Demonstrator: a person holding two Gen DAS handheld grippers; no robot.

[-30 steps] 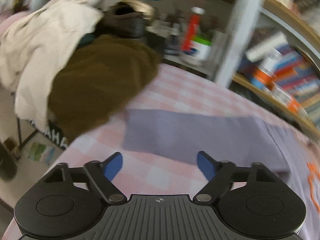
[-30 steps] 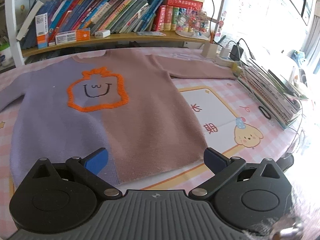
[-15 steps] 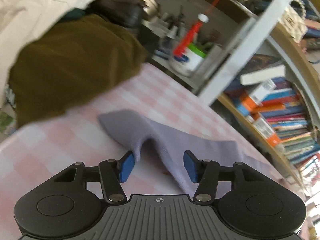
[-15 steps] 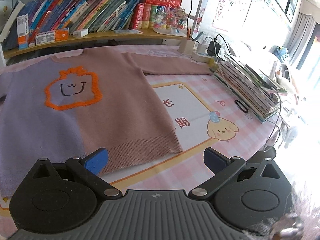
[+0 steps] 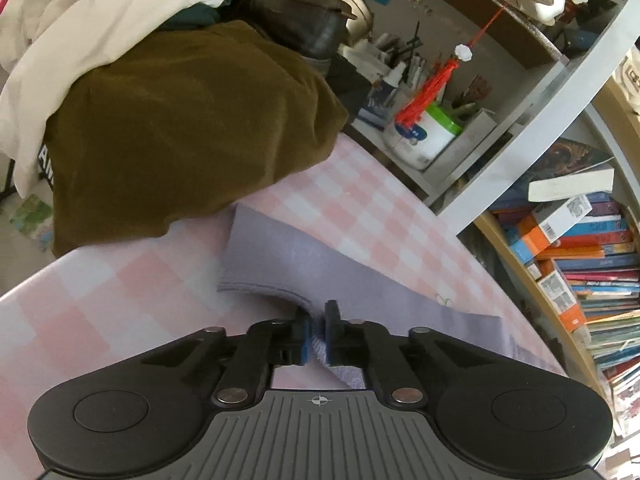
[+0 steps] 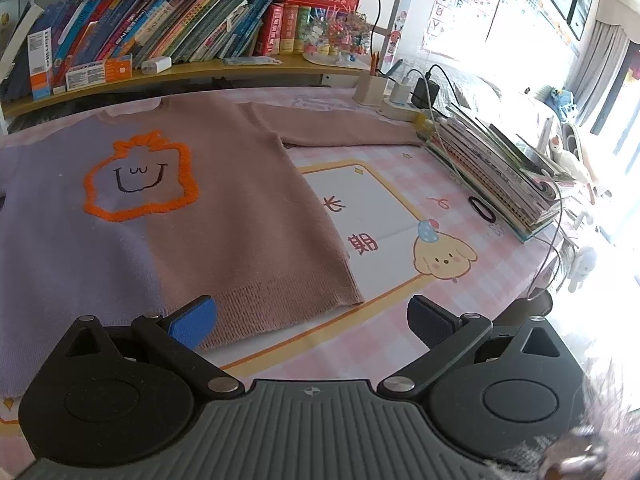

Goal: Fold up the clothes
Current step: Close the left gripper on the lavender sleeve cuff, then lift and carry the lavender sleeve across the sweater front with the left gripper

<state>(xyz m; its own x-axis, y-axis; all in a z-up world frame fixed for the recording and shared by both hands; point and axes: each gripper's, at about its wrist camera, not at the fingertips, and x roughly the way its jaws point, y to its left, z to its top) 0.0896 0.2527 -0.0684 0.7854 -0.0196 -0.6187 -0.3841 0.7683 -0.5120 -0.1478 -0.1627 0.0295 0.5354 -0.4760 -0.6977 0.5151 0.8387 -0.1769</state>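
Observation:
A sweater (image 6: 168, 216), half lilac and half dusty pink with an orange outlined smiling shape on its chest, lies spread flat on the pink checked table (image 6: 400, 344). Its lilac sleeve (image 5: 320, 264) stretches across the table in the left wrist view. My left gripper (image 5: 316, 334) is shut on the near edge of that sleeve, and the cloth bunches up between the blue pads. My right gripper (image 6: 310, 320) stands open above the table just in front of the sweater's pink hem, with nothing between its fingers.
A brown garment (image 5: 180, 132) and a cream one (image 5: 88, 20) hang over the table's far left corner. Bookshelves (image 6: 160, 40) run behind the table. A stack of magazines (image 6: 496, 168), a power strip with cables (image 6: 404, 108) and a black hair tie (image 6: 482, 209) lie at the right.
My left gripper has come down onto the lilac sleeve and closed on its edge, lifting a fold. The right gripper has shifted to the right along the hem and stays open.

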